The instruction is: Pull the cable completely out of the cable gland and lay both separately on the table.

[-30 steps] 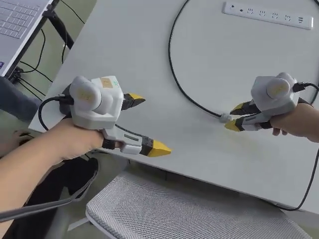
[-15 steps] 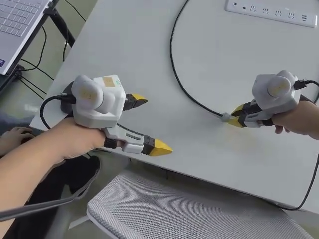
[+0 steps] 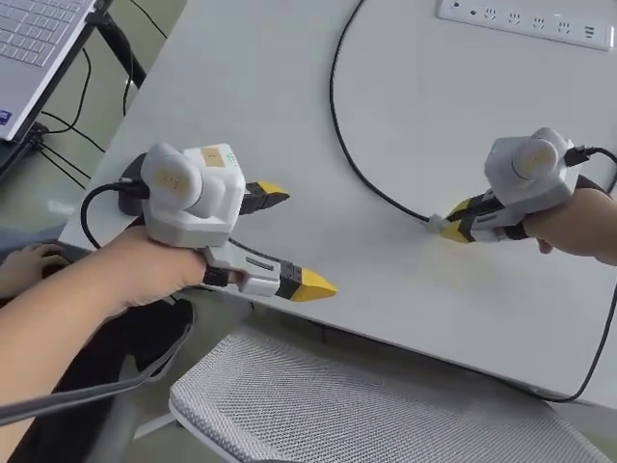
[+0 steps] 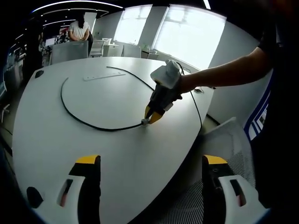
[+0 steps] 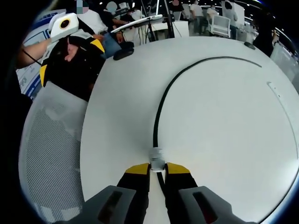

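The table (image 3: 241, 87) top was smooth, matt white. The cable (image 3: 332, 96) had a smooth black sheath with a faint sheen; the cable gland (image 3: 437, 224) looked like pale plastic. The left gripper (image 3: 299, 239) and right gripper (image 3: 451, 225) had satin white moulded-plastic housings and yellow tips. The near chair (image 3: 337, 405) was coarse grey mesh cloth. The far power strip (image 3: 525, 24) was white plastic.

A white power strip (image 3: 525, 23) is laid along the tabletop's (image 3: 241, 96) far edge. A grey mesh chair (image 3: 347, 410) is placed at its near edge, and a laptop (image 3: 39, 43) is set beyond the left edge.
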Demonstrator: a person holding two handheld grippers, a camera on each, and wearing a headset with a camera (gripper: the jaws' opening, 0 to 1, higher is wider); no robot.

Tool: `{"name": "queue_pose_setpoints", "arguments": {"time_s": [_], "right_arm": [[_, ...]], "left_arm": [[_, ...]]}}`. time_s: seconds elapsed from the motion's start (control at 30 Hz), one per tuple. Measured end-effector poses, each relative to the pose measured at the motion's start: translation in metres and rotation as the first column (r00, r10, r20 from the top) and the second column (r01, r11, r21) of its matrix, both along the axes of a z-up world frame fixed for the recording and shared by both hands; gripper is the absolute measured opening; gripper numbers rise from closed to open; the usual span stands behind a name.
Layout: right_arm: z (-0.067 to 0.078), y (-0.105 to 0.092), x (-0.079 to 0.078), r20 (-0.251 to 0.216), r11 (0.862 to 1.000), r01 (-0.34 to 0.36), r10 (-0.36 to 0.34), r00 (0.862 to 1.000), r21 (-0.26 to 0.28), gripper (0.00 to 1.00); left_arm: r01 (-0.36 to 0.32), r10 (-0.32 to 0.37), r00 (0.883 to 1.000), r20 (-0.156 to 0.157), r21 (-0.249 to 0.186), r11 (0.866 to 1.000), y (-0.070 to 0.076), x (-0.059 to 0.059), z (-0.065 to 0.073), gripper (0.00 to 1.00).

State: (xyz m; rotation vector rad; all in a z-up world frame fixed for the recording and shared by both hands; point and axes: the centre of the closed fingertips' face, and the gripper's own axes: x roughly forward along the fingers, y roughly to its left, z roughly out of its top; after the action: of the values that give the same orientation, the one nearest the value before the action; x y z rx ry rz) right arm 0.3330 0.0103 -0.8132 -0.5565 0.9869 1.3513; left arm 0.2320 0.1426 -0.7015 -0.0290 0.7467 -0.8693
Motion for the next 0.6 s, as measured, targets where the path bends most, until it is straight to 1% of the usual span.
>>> {"name": "queue_pose_setpoints", "arguments": {"time_s": [0.03, 0.17, 0.27, 0.53, 0.6], "right_arm": [[0.002, 0.000, -0.002, -0.012, 1.000, 0.009, -0.009, 1.000, 0.000, 0.05], [0.012, 0.003, -0.007, -0.026, 1.000, 0.011, -0.010, 1.000, 0.012, 0.05], [0.020, 0.003, -0.010, -0.023, 1.000, -0.001, 0.001, 1.000, 0.012, 0.05], [0.046, 0.007, -0.015, -0.019, 0.999, -0.016, 0.017, 1.000, 0.034, 0.05], [0.053, 0.007, -0.016, -0.014, 0.999, -0.022, 0.023, 1.000, 0.038, 0.05]], "left_arm": [[0.002, -0.002, 1.000, 0.000, -0.003, 1.000, -0.001, 0.000, 0.000, 0.90], [0.010, -0.010, 1.000, 0.008, -0.010, 1.000, -0.006, 0.004, 0.003, 0.90], [0.022, -0.021, 1.000, 0.016, -0.017, 1.000, -0.009, 0.008, 0.005, 0.88], [0.044, -0.043, 0.998, 0.036, -0.034, 0.998, -0.018, 0.016, 0.012, 0.88], [0.048, -0.046, 0.998, 0.047, -0.038, 0.998, -0.021, 0.018, 0.014, 0.88]]}}
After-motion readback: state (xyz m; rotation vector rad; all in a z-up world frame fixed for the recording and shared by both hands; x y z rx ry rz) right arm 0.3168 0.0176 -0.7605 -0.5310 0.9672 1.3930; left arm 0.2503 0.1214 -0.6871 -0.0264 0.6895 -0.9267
